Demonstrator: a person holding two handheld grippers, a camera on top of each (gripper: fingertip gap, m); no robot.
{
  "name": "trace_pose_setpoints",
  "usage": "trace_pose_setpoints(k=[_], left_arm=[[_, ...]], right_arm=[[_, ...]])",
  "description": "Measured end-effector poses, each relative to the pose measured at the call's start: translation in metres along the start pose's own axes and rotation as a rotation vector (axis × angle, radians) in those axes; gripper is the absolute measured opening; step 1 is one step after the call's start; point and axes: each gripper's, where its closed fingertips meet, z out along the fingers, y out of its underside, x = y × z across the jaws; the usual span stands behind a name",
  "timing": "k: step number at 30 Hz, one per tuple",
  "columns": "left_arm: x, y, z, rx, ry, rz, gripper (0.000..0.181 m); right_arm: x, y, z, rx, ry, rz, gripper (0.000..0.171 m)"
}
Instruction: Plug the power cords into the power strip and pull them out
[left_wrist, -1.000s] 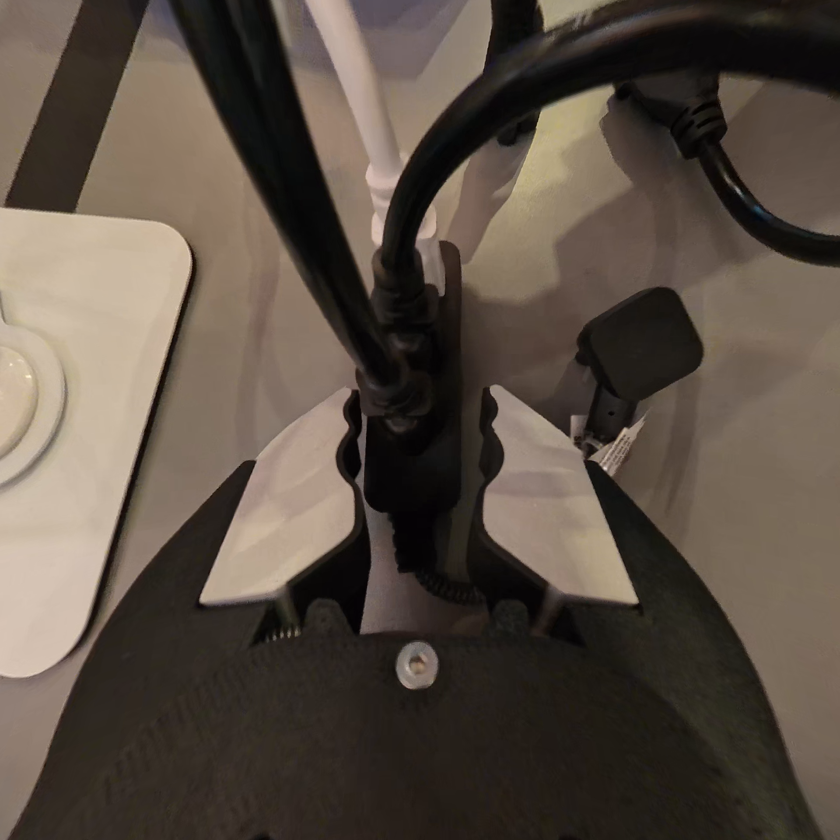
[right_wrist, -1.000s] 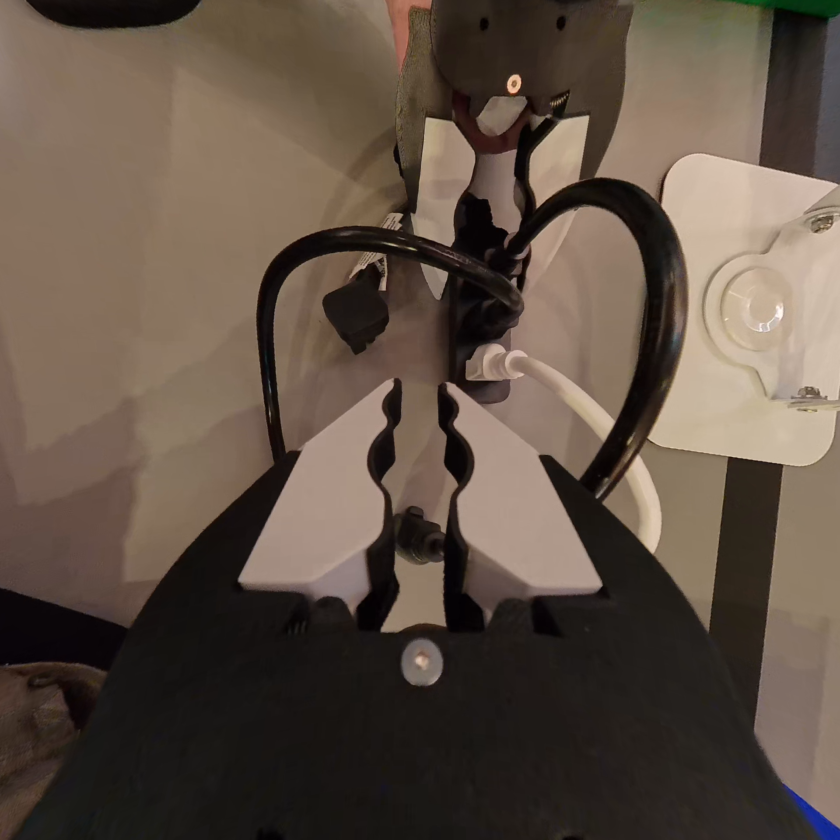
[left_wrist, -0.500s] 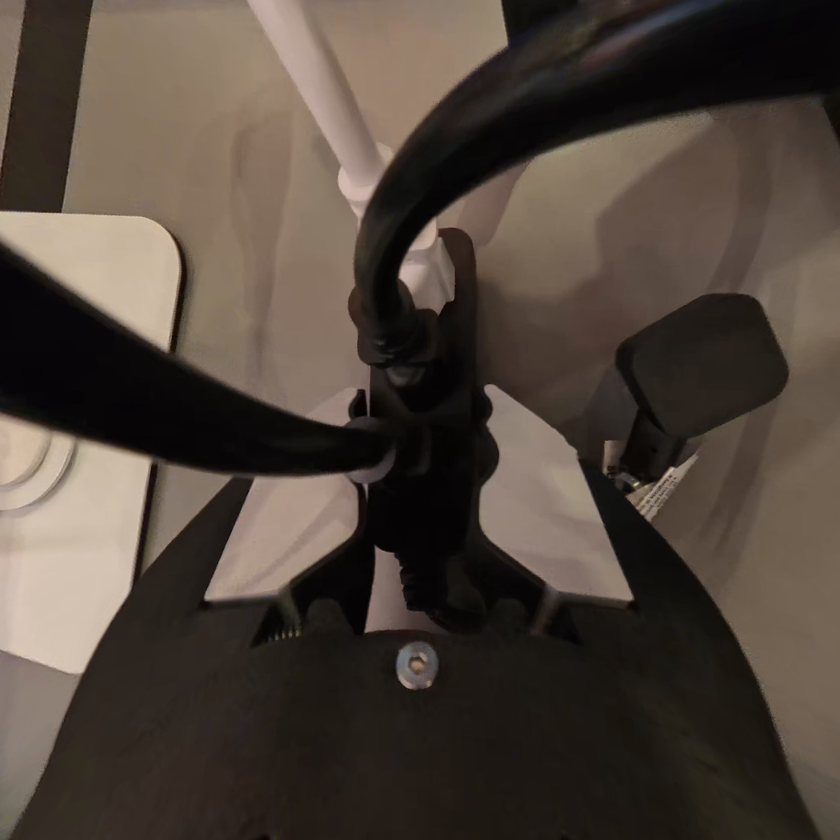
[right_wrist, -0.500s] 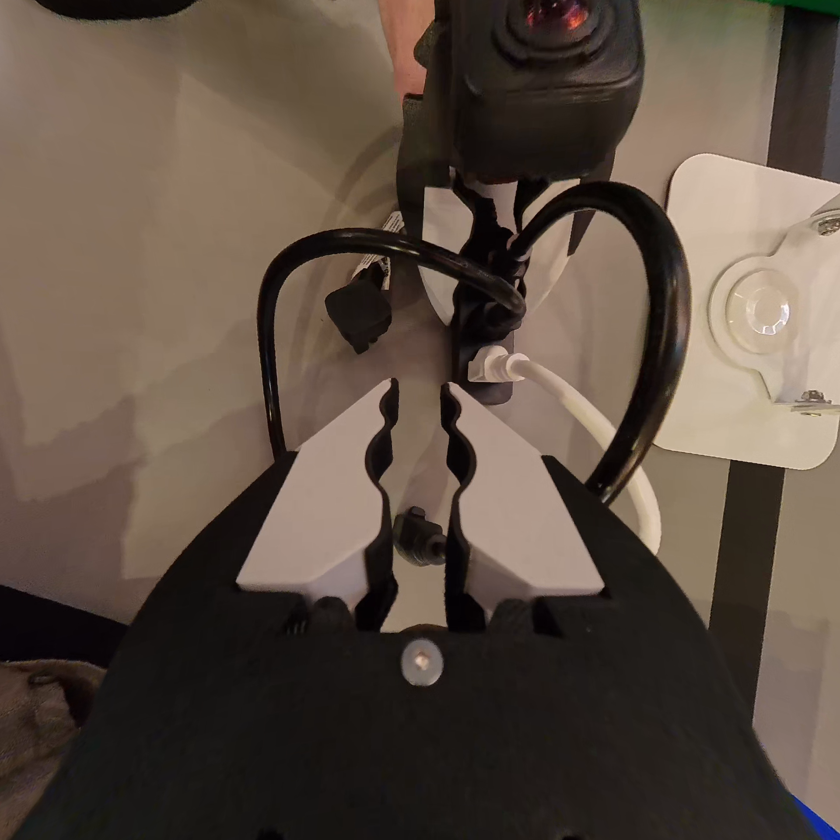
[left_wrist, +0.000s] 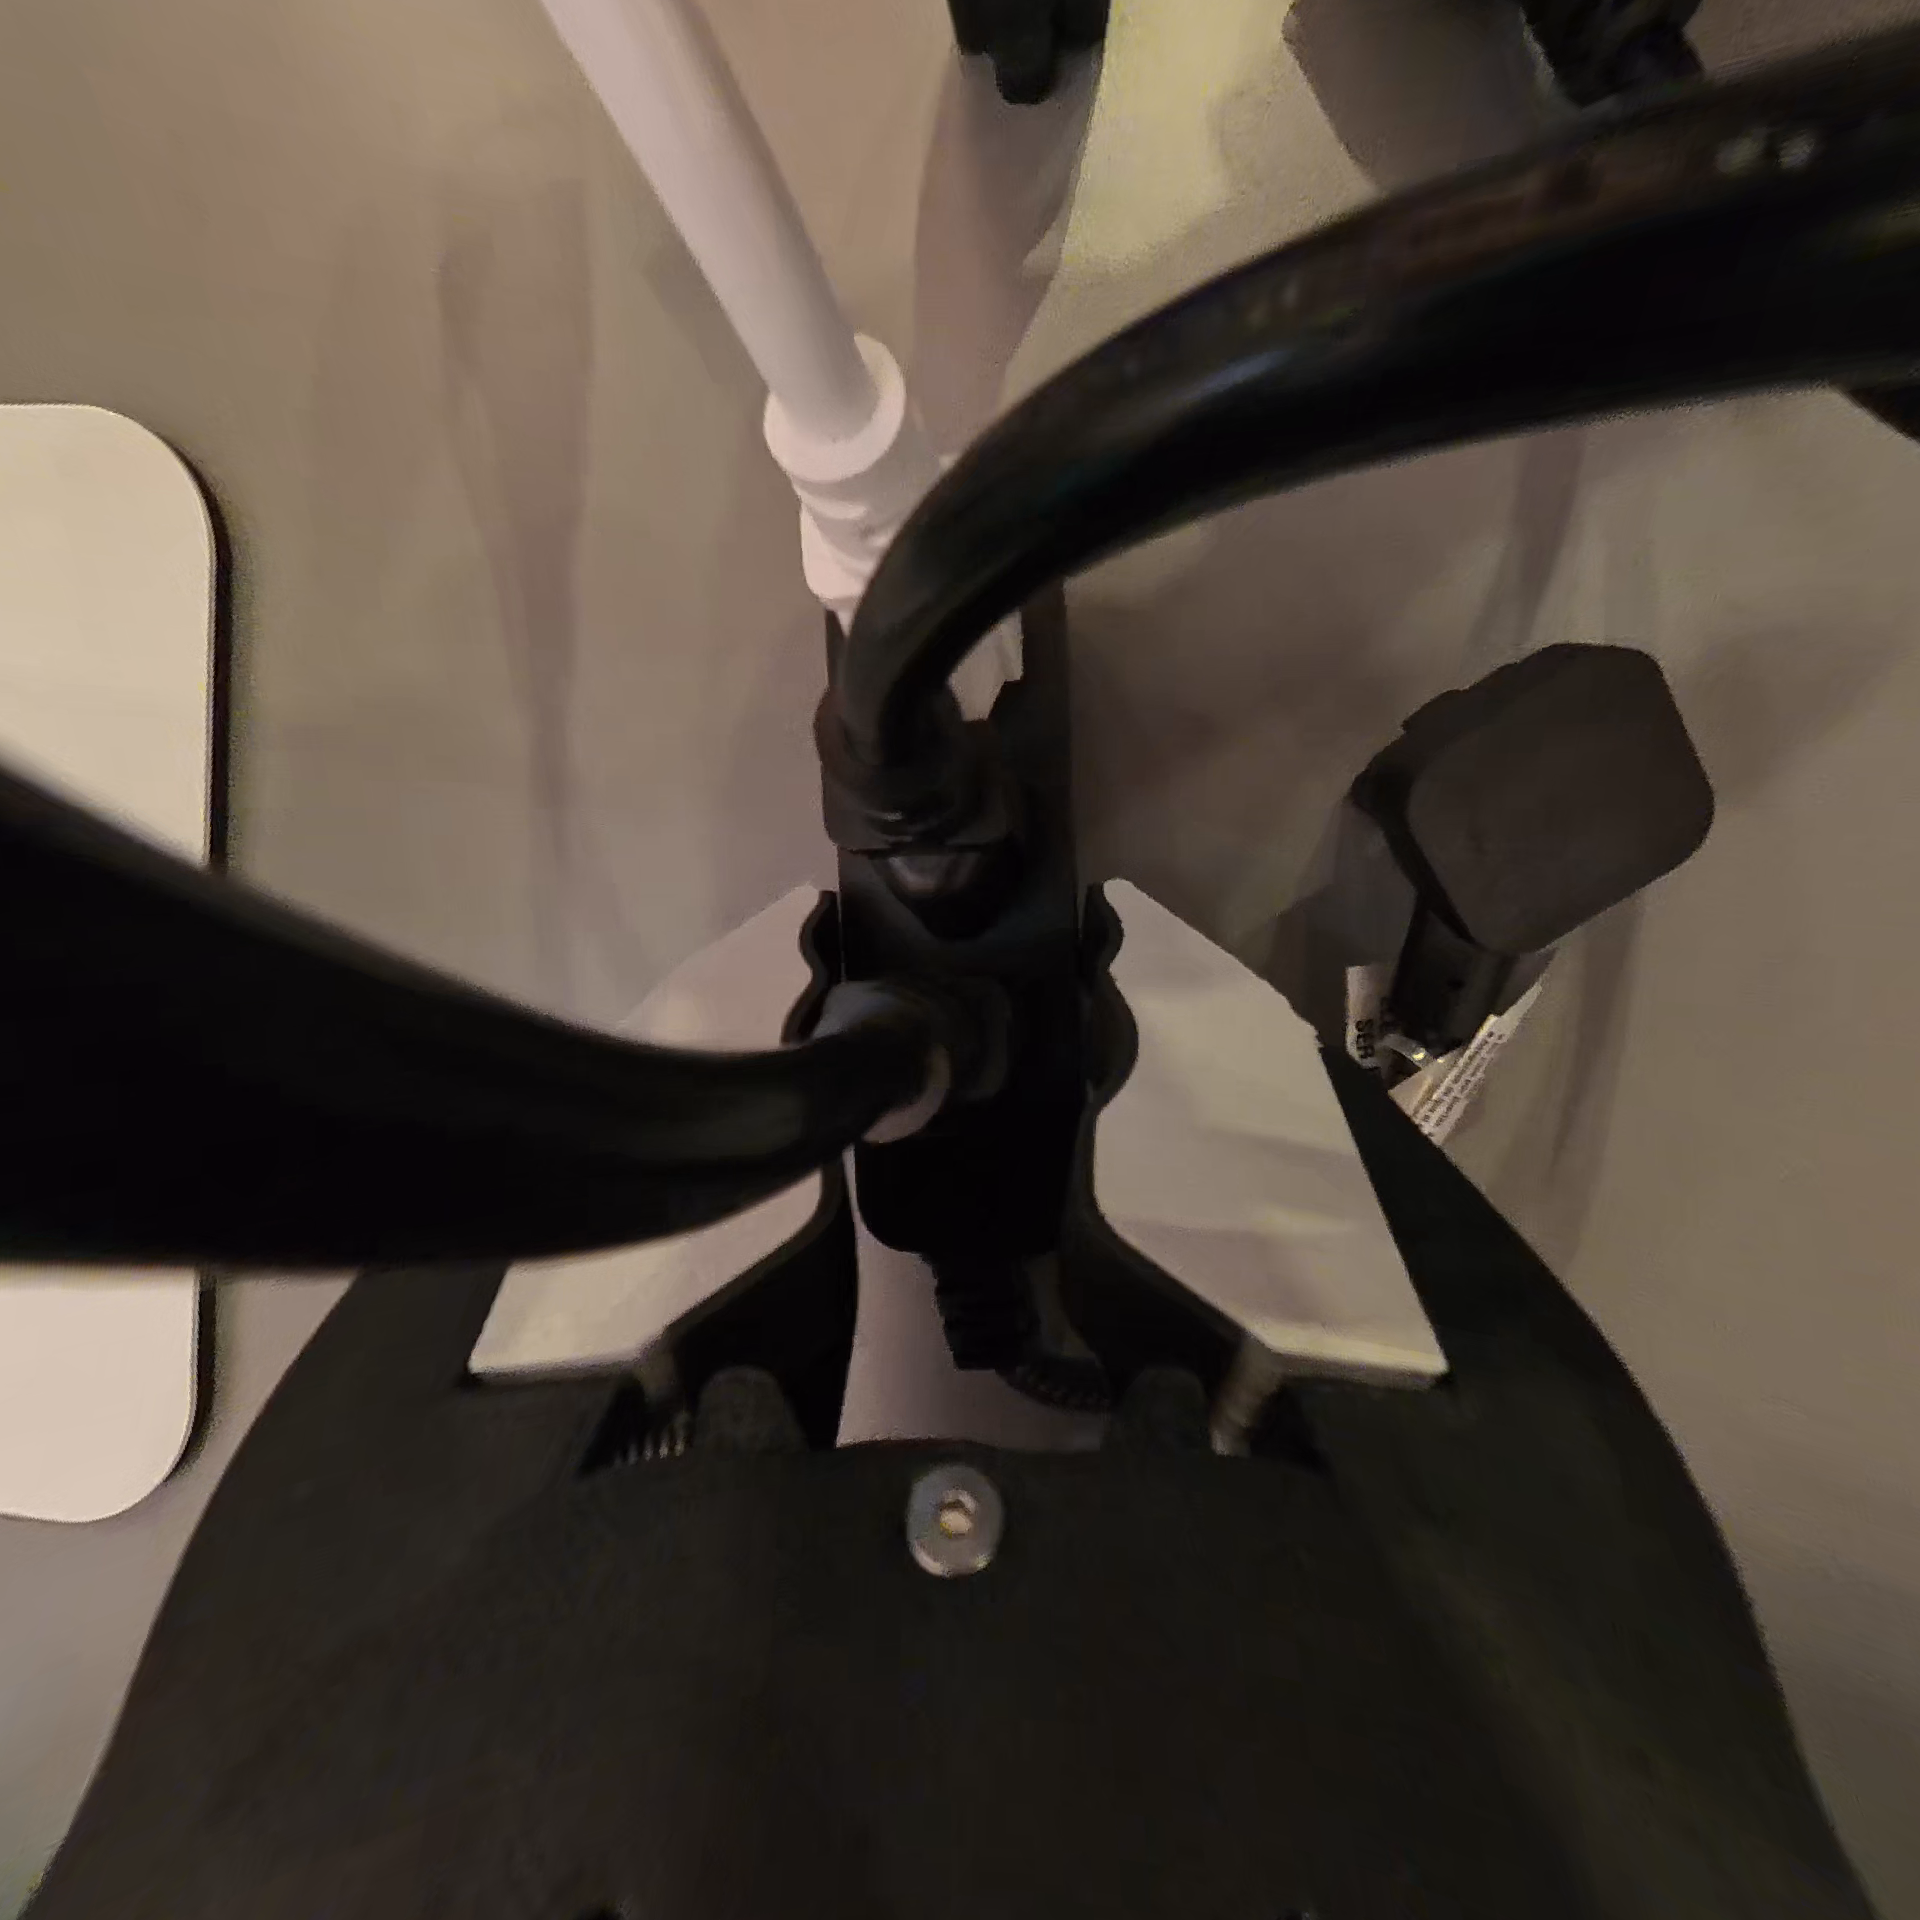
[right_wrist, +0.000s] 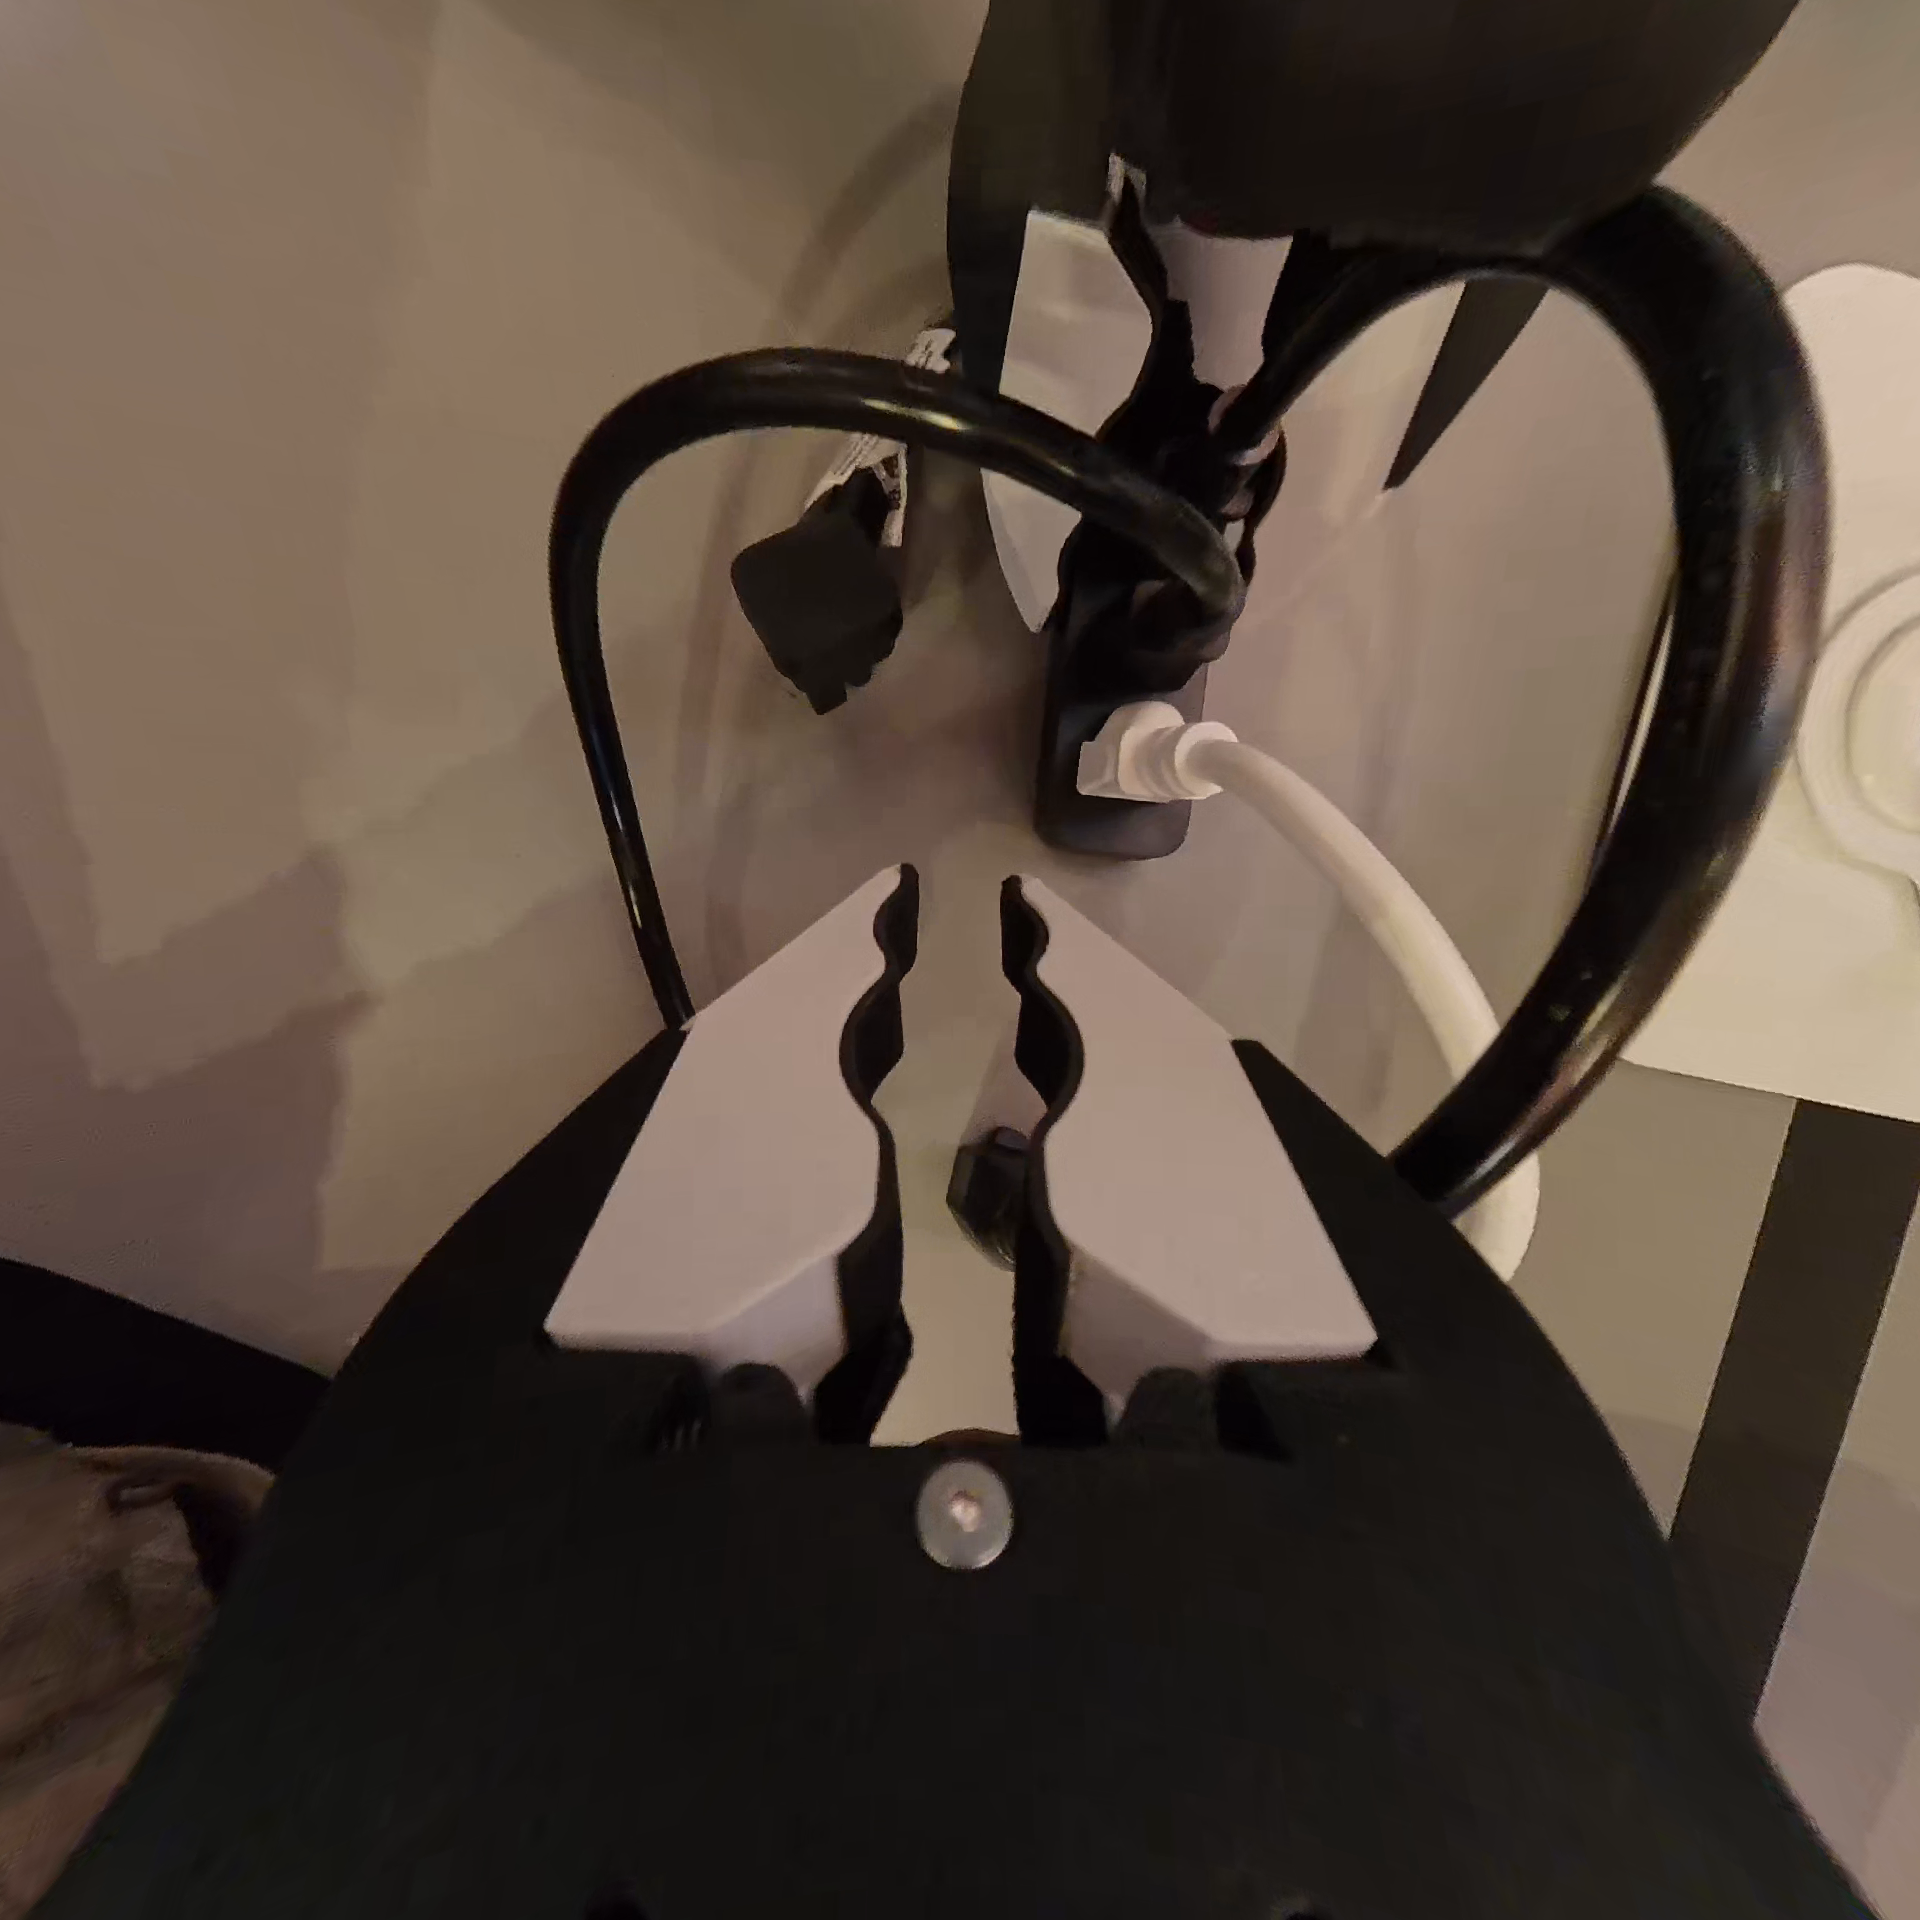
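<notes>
A narrow black power strip (left_wrist: 1044, 748) lies on the grey table. My left gripper (left_wrist: 961, 914) is shut on its near end. Two black cords (left_wrist: 416, 1122) (left_wrist: 1351, 343) and a white cord (left_wrist: 842, 468) are plugged into it. A loose black plug (left_wrist: 1527, 790) with paper tags lies to its right. In the right wrist view the strip (right_wrist: 1112, 821) lies just ahead of my right gripper (right_wrist: 958, 894), whose jaws stand a narrow gap apart. A small black cord end (right_wrist: 987, 1195) shows low in that gap; I cannot tell whether it is pinched.
A white plate (left_wrist: 94, 935) with a clear dome lies beside the strip, also in the right wrist view (right_wrist: 1849, 727). The black cords (right_wrist: 1745, 623) (right_wrist: 582, 582) arch high over the table. A dark table seam (right_wrist: 1745, 1351) and a cloth (right_wrist: 83, 1558) lie near me.
My left gripper has closed on the power strip's near end. One black cord has swung across the left of its view. My right gripper has moved closer to the strip, its gap unchanged.
</notes>
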Motion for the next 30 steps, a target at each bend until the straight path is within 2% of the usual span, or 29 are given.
trace_pose_setpoints(k=[3,4,11,14,21,24,30], left_arm=[[-0.005,-0.009,0.000,0.040,-0.033,-0.014,0.068],[-0.006,-0.011,0.000,0.048,-0.037,-0.017,0.069],[-0.004,-0.010,0.011,0.018,-0.041,-0.006,0.051],[-0.002,-0.011,0.013,0.033,-0.028,-0.005,0.046],[-0.002,-0.011,0.013,0.045,-0.024,-0.011,0.045],[-0.002,-0.011,0.013,0.051,-0.022,-0.014,0.045],[-0.002,-0.011,0.013,0.063,-0.017,-0.027,0.045]], right_arm=[[-0.001,-0.003,-0.003,0.018,-0.002,-0.007,0.013],[-0.001,-0.003,-0.003,0.019,-0.001,-0.007,0.014],[-0.002,-0.007,0.002,0.025,-0.010,-0.017,0.015],[0.001,-0.008,0.005,0.024,0.001,-0.006,0.022],[0.018,0.000,0.015,-0.013,0.058,0.043,0.038],[0.025,0.000,0.020,-0.018,0.084,0.062,0.052],[0.033,-0.007,0.027,0.053,0.079,0.089,0.049]])
